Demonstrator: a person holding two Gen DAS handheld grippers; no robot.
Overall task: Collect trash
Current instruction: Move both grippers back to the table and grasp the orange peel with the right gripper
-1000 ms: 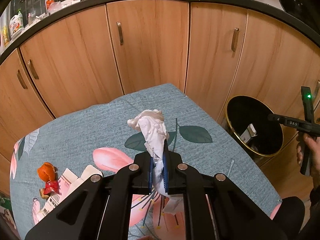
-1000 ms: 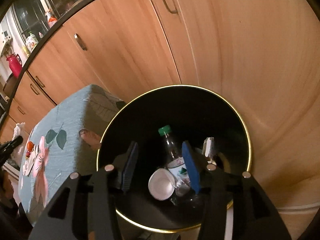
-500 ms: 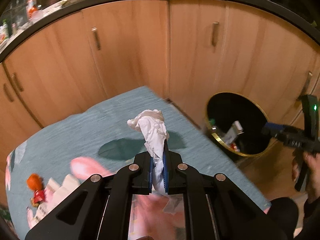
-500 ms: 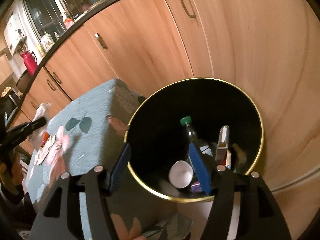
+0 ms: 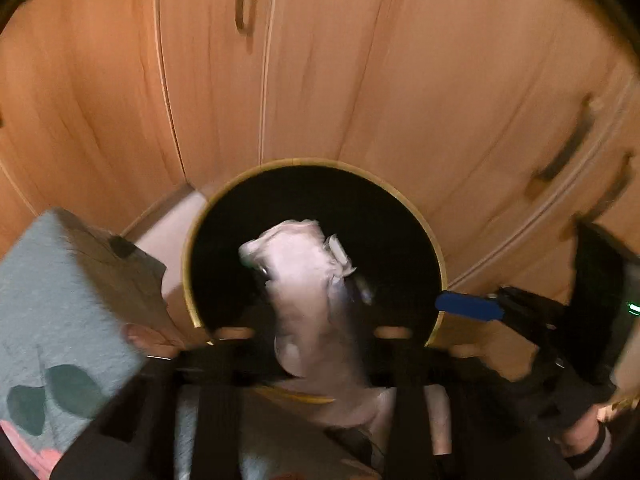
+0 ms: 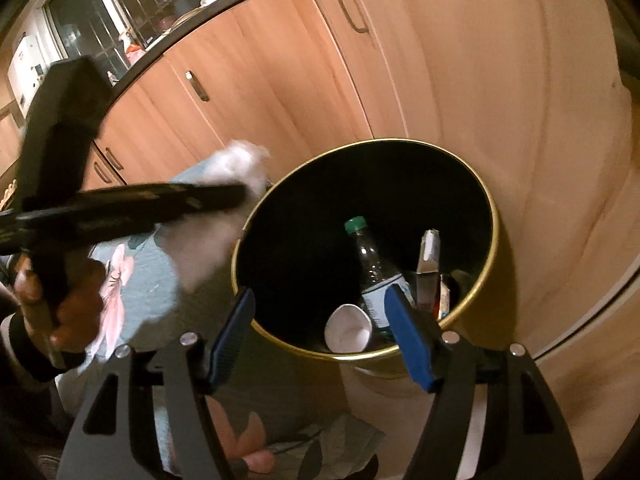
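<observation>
My left gripper [image 5: 316, 340] is shut on a crumpled white tissue [image 5: 304, 272] and holds it just above the near rim of the black bin with a gold rim [image 5: 436, 256]. The view is blurred by motion. In the right wrist view the tissue [image 6: 224, 208] and the left gripper [image 6: 236, 198] sit at the bin's left rim [image 6: 240, 240]. My right gripper [image 6: 320, 328] is open and empty at the bin's near edge. In the bin lie a green-capped bottle [image 6: 370, 260], a white cup [image 6: 348, 330] and a carton [image 6: 428, 256].
The bin stands on the floor against wooden cabinet doors [image 5: 320, 60]. The table with a teal flowered cloth [image 5: 60, 300] is left of the bin. My right gripper [image 5: 468, 306] shows in the left wrist view at the bin's right rim.
My left gripper has swung right from above the table to above the bin, with the tissue still in it. The right gripper has drawn back a little and stays open.
</observation>
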